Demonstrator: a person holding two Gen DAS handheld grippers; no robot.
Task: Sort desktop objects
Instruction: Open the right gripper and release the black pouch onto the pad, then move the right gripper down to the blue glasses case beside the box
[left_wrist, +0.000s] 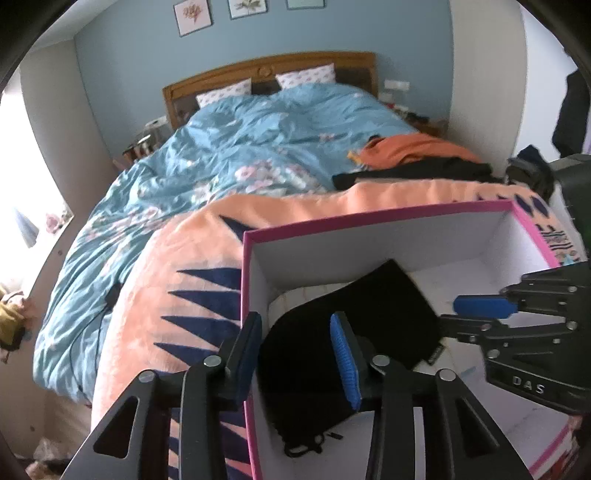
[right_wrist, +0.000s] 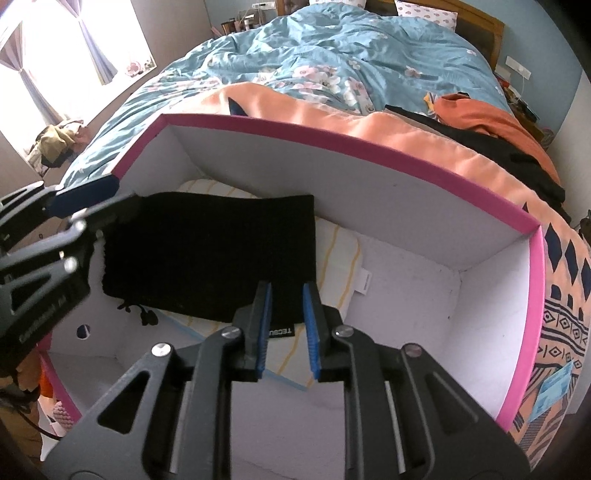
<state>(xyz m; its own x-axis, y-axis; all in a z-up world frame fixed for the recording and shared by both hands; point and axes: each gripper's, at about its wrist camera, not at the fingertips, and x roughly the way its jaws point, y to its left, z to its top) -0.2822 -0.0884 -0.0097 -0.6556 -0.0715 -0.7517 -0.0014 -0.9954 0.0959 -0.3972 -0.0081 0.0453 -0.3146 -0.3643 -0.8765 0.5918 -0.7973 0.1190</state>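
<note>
A white box with a pink rim (left_wrist: 369, 218) (right_wrist: 332, 130) stands on an orange patterned blanket on the bed. Inside it a black drawstring pouch (left_wrist: 369, 306) (right_wrist: 207, 251) lies flat on a folded white cloth with yellow stripes (right_wrist: 341, 251). My left gripper (left_wrist: 299, 354) (right_wrist: 107, 205) is open over the pouch's drawstring end, by the box's left wall; its pads do not press on the fabric. At the pouch's labelled corner my right gripper (right_wrist: 287, 328) (left_wrist: 458, 314) stands open, a narrow gap between its blue pads, gripping nothing.
The box rests on an orange blanket (left_wrist: 192, 258) over a blue floral duvet (left_wrist: 229, 147). Orange and black clothes (right_wrist: 491, 122) lie beyond the box's far wall. A small round hole (right_wrist: 84, 331) shows in the box's near left wall.
</note>
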